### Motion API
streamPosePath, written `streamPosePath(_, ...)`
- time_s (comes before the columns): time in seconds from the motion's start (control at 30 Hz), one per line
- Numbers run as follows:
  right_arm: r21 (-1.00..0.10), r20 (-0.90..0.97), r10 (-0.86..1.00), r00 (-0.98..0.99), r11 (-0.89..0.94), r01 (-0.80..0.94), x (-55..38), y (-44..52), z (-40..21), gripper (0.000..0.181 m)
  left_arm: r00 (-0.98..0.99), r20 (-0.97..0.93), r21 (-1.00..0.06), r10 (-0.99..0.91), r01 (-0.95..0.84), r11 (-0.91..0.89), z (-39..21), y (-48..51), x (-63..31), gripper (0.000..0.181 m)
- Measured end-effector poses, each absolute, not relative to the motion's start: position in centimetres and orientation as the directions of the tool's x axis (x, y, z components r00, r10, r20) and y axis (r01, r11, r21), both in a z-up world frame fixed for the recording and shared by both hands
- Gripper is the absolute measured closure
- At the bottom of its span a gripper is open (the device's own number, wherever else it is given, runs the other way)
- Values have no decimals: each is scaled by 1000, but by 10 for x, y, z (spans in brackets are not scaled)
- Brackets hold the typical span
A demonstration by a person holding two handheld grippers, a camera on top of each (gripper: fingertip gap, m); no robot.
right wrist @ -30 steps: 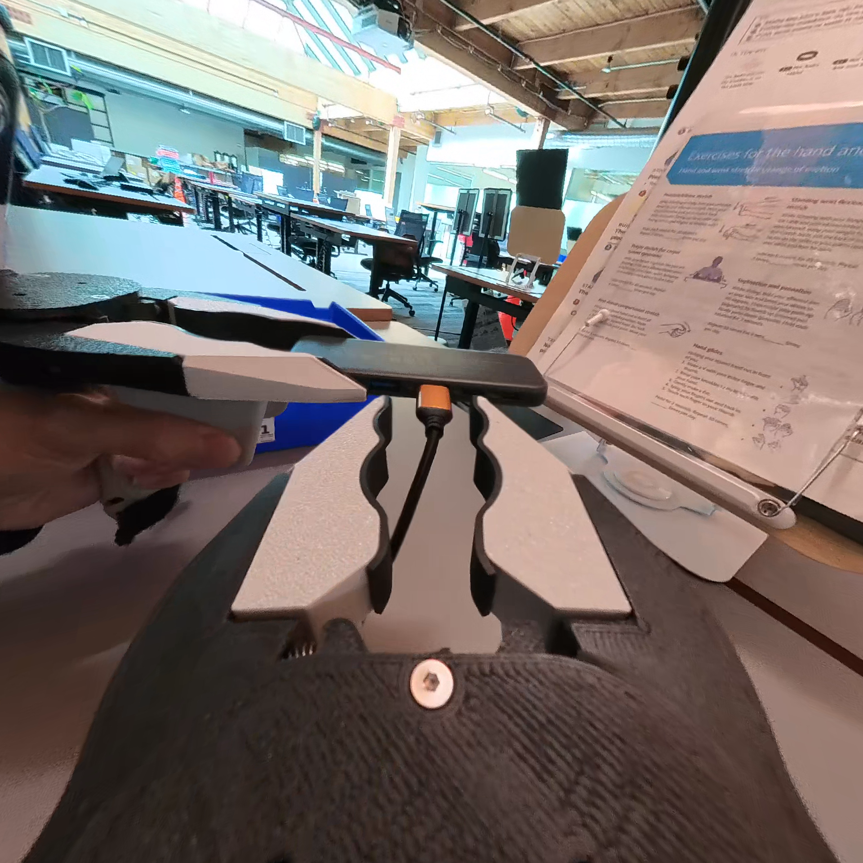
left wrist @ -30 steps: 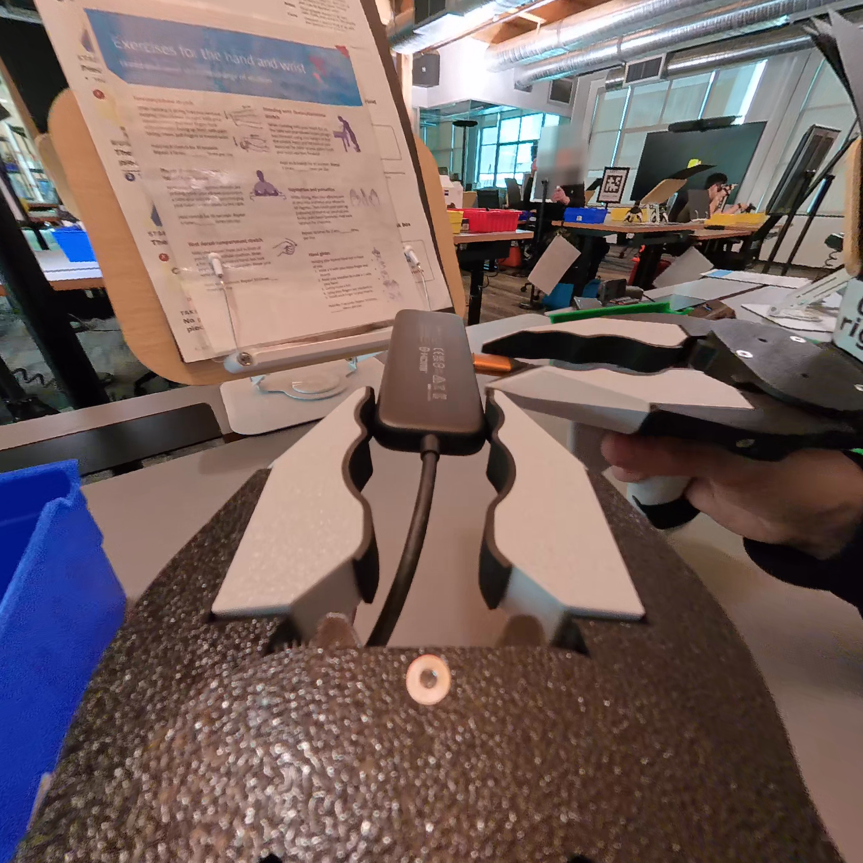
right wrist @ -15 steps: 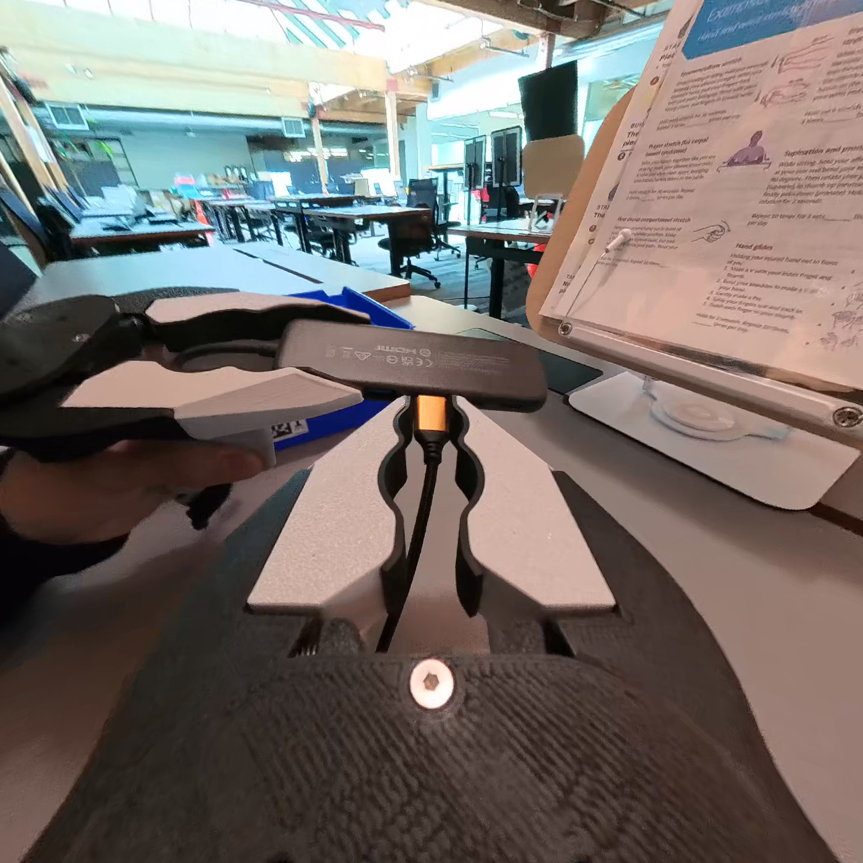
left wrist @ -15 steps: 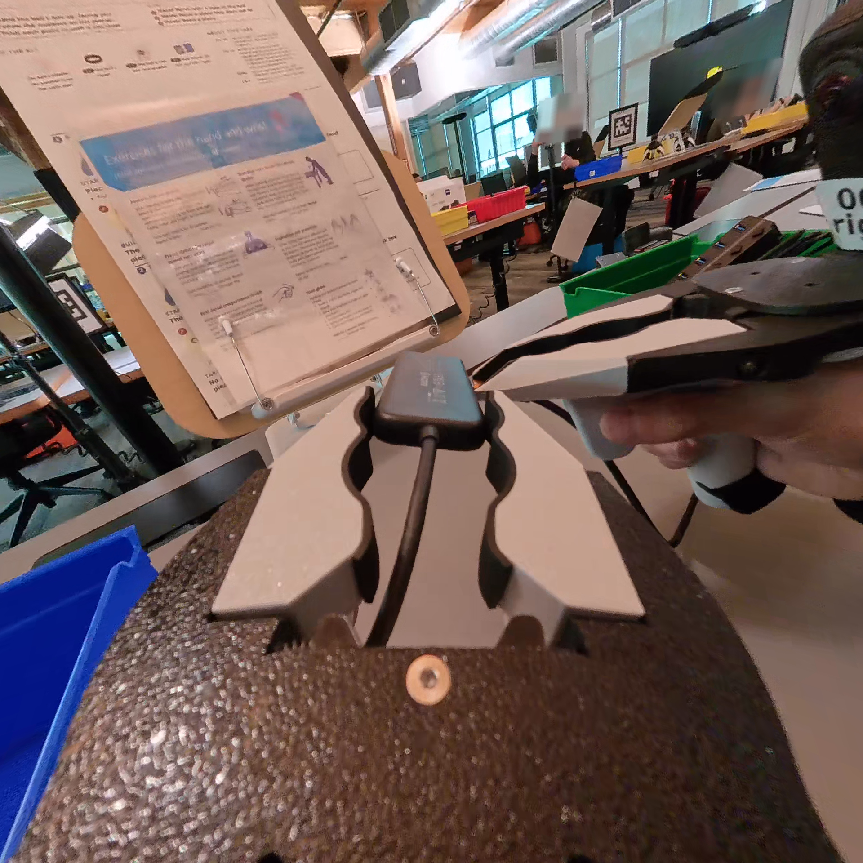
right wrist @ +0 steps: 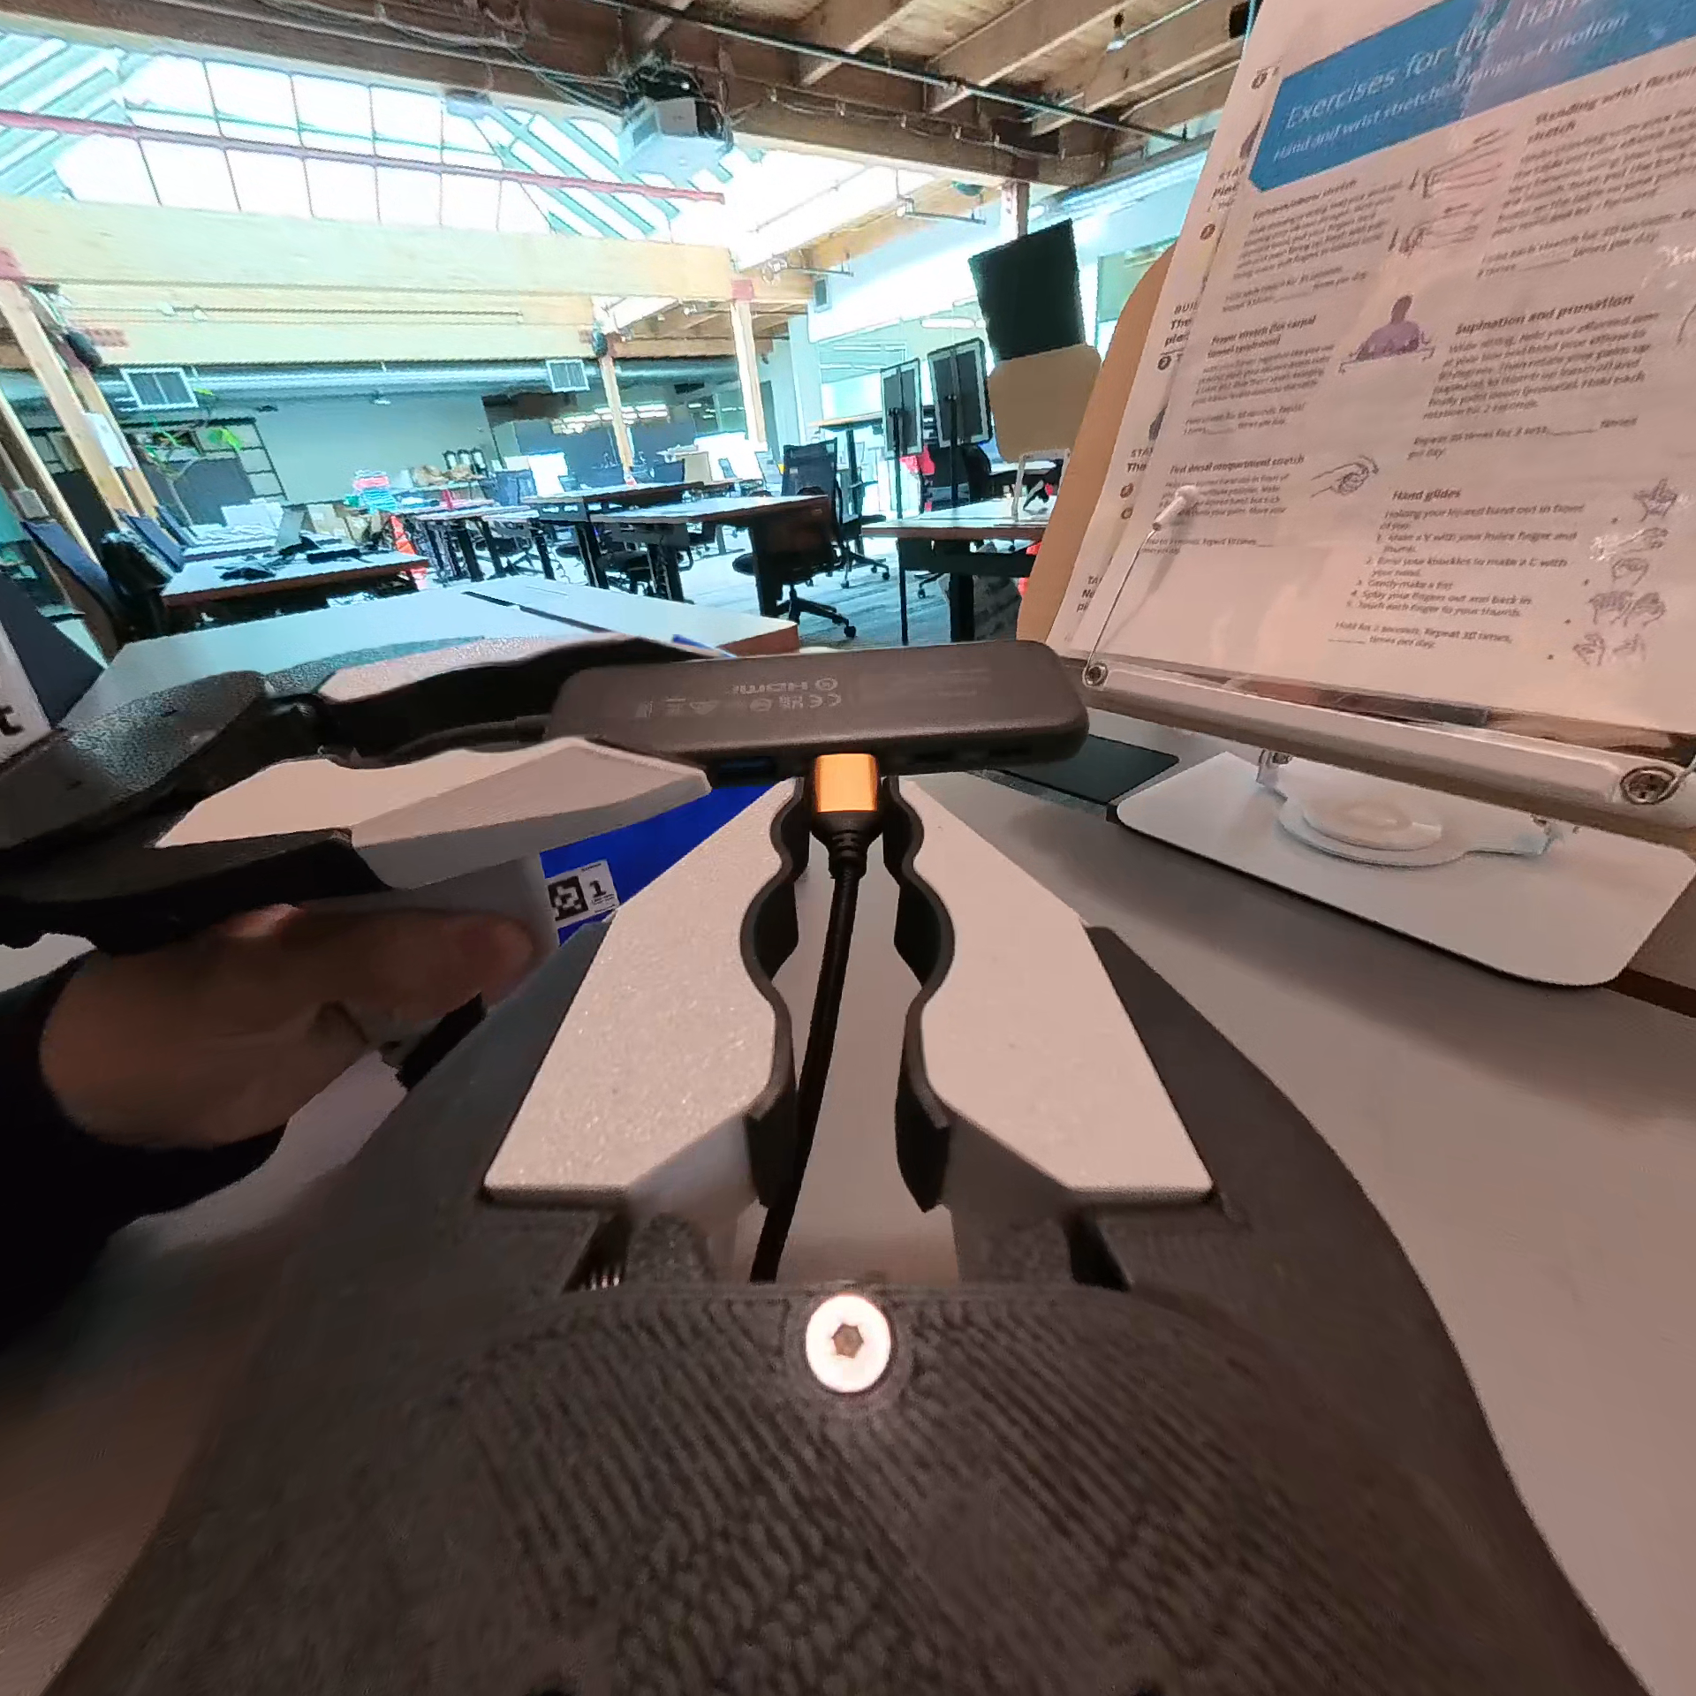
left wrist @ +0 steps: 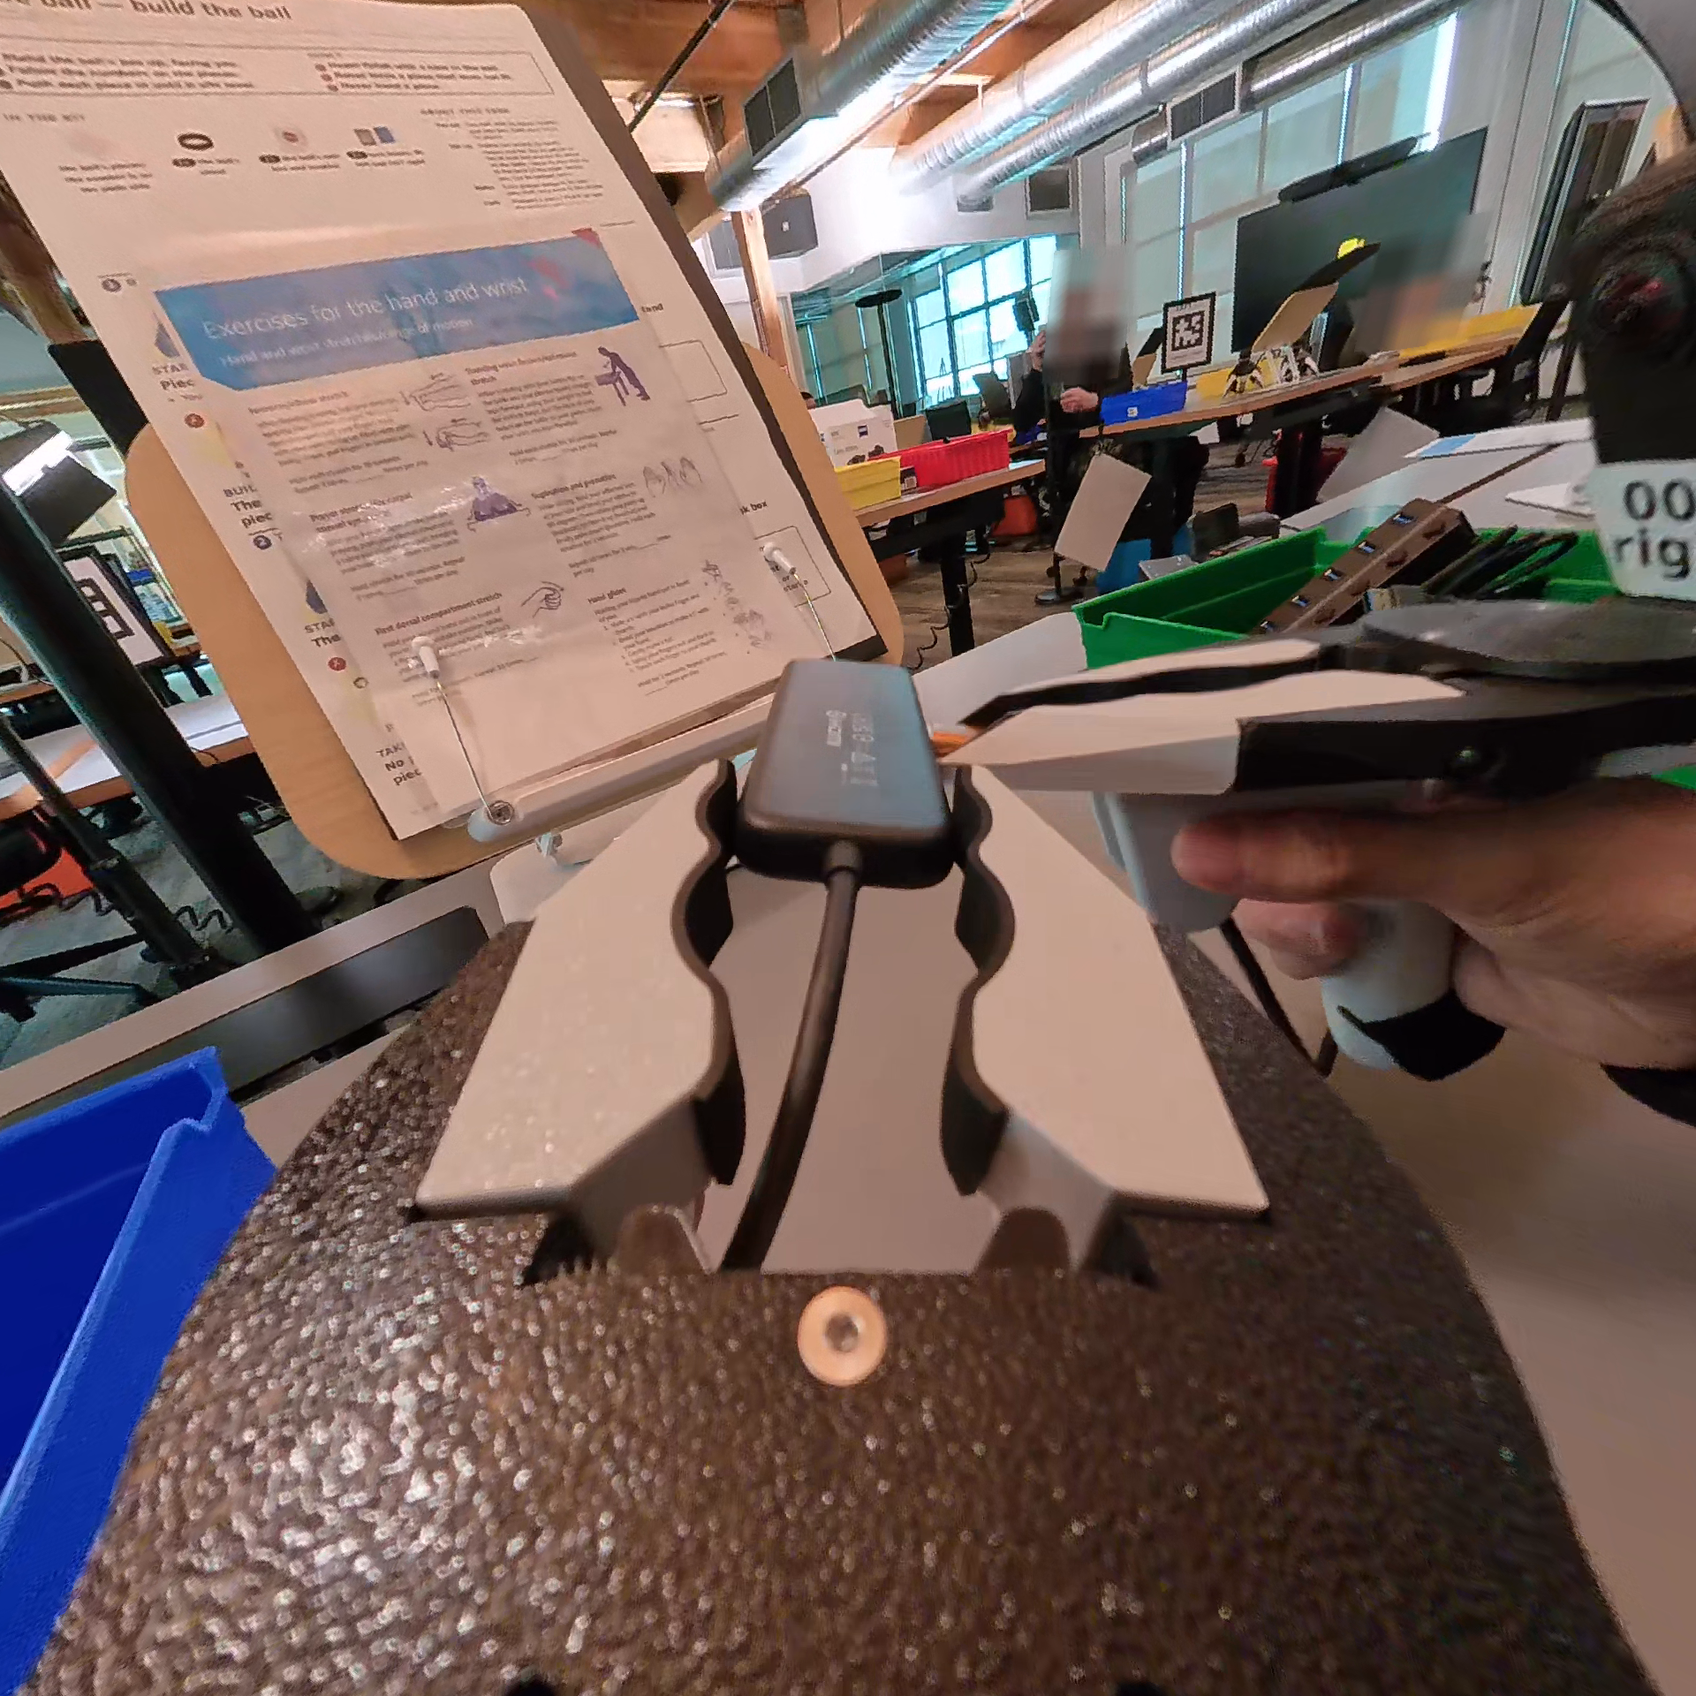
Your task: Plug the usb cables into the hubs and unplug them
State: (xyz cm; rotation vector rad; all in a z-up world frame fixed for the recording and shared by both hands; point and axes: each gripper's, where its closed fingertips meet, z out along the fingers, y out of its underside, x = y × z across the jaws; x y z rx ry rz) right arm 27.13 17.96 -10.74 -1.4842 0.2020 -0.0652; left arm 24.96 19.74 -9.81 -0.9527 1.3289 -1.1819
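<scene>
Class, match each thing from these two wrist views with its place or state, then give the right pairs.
Things:
1. dark grey hub
2. orange plug
3. green bin
4. printed sheet

Places or states:
A. clamped in the right gripper, seated in the side of the hub
B. propped on a tilted stand
C. gripped at its cable end by the left gripper
D. holds more hubs, behind the right gripper

Pairs: 1-C, 2-A, 3-D, 4-B

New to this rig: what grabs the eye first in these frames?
The dark hub, held mid-air in the left gripper at centre. The orange-tipped USB plug meets its side, pinched by the right gripper. Behind them, a printed sheet stands on a tilted document stand.
</scene>
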Motion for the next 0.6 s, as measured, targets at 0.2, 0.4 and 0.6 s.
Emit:
streamPosePath(0.2,-999,4,-209,978,48,15,271,175,-99,167,113,-173,-979,-978,90,183,-84,242,244,136)
streamPosePath(0.4,-983,42,-136,990,171,65,267,148,-57,167,-11,-157,-979,-987,136,155,-74,220,242,136)
streamPosePath(0.6,-885,149,-361,921,367,287,272,50,69,168,-35,-200,-975,-979,108,196,-90,216,244,136)
